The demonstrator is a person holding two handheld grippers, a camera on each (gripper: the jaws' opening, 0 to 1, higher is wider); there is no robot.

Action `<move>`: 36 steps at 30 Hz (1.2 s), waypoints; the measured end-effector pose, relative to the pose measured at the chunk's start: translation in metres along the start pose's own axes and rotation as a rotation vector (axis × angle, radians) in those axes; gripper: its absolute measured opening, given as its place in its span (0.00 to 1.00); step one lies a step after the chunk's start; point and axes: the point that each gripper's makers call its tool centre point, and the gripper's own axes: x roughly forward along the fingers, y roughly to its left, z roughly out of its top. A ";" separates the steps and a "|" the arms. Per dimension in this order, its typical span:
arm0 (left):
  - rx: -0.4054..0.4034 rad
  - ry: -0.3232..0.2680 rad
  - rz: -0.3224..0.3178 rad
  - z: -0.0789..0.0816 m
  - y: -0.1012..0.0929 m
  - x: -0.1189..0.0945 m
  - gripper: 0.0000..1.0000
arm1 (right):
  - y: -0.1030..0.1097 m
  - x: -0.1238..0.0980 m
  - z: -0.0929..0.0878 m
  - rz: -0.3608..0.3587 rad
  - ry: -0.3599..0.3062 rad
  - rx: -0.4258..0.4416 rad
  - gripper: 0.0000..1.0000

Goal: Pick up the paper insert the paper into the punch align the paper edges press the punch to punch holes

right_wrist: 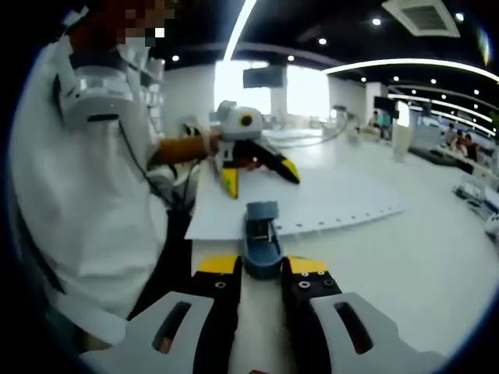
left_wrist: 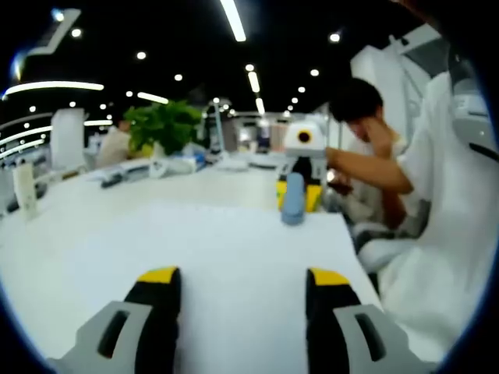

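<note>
The paper (right_wrist: 312,204) is showing as a thin, matt white sheet lying flat and smooth, with a row of small punched holes running along its far edge. The punch (right_wrist: 262,238) is looking like moulded blue-grey plastic with a dull sheen, its near end rounded. The table (right_wrist: 437,265) under them is appearing as a smooth white surface, faintly glossy, catching soft reflections of the ceiling lights. The right gripper (right_wrist: 261,282) is showing matt black plastic jaws with yellow tips and pale grey bodies. The left gripper (left_wrist: 243,292) is looking the same in finish. The person's white shirt (right_wrist: 86,195) is reading as soft, matt cloth.
</note>
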 end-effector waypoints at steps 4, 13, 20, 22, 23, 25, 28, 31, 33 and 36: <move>0.000 0.000 0.002 0.000 0.001 0.000 0.64 | 0.001 0.000 0.001 0.010 -0.023 0.003 0.22; 0.001 -0.002 0.003 -0.001 0.004 0.000 0.64 | 0.003 -0.001 0.001 0.050 -0.029 -0.053 0.22; 0.001 -0.002 0.007 0.000 0.004 -0.001 0.64 | 0.002 0.000 0.000 0.046 -0.027 -0.032 0.22; 0.009 -0.004 -0.002 0.000 0.000 -0.001 0.67 | 0.002 -0.001 0.001 0.042 -0.031 -0.025 0.23; 0.011 -0.004 -0.008 0.000 -0.001 -0.001 0.68 | 0.001 -0.001 0.001 0.033 -0.033 -0.018 0.25; 0.015 -0.013 -0.013 0.002 -0.002 -0.002 0.68 | 0.000 -0.004 0.001 0.023 -0.033 -0.008 0.26; -0.023 -0.065 -0.014 0.011 0.000 -0.006 0.68 | 0.000 -0.009 0.002 0.001 -0.044 0.016 0.30; -0.068 -0.115 -0.012 0.023 0.003 -0.014 0.68 | 0.004 -0.016 0.003 -0.025 -0.062 0.081 0.31; -0.056 -0.133 -0.016 0.031 -0.001 -0.019 0.67 | 0.007 -0.026 0.007 -0.057 -0.077 0.080 0.31; -0.019 -0.140 -0.023 0.045 -0.006 -0.026 0.66 | 0.008 -0.041 0.017 -0.121 -0.110 0.072 0.29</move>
